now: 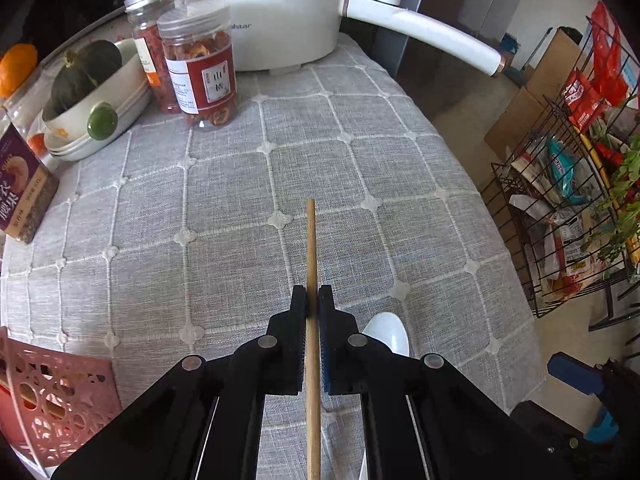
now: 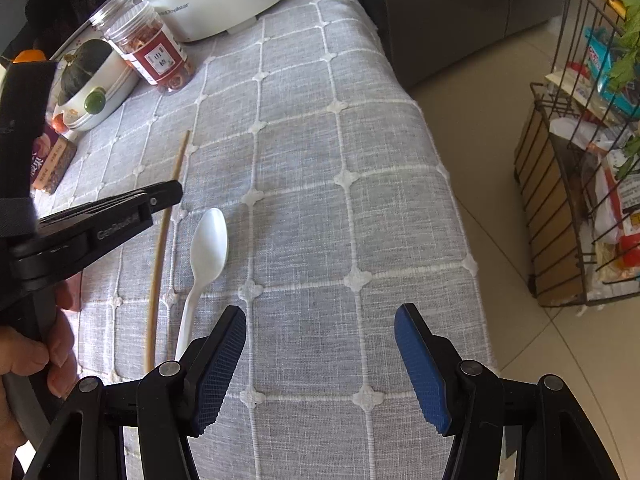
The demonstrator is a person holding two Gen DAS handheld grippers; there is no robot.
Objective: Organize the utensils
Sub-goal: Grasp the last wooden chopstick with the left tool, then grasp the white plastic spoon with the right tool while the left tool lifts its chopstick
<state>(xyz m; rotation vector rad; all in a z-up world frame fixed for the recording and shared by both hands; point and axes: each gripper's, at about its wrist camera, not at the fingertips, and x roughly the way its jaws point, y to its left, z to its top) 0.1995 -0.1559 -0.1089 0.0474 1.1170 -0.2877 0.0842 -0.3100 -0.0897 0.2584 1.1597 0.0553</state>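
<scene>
Step in hand: pick-up of a single wooden chopstick from the counter, cloth-covered, grey with white grid. Left hand-held gripper: jaws drawn in tight on the chopstick near its middle, stick running lengthwise between the pads, far tip projecting forward over the cloth. Chopstick apparently lying flat on the cloth; lift not yet evident. White plastic spoon: flat on the counter just beside the chopstick, bowl pointing away, untouched. Right hand-held gripper: jaws wide apart, nothing between them, hovering over bare cloth with the spoon handle just beside its left finger. Pink perforated basket: at the near left corner of the counter, judged the likely destination, something stick-like dimly visible inside. Next move, as a judgement: raise the chopstick clear of the cloth without letting it pivot in the narrow grip, carry left, lower into the basket; spoon to follow. Pose: both grippers angled steeply downward; left one, seen from the right wrist view, held by a person's hand wrapped round its handle.
</scene>
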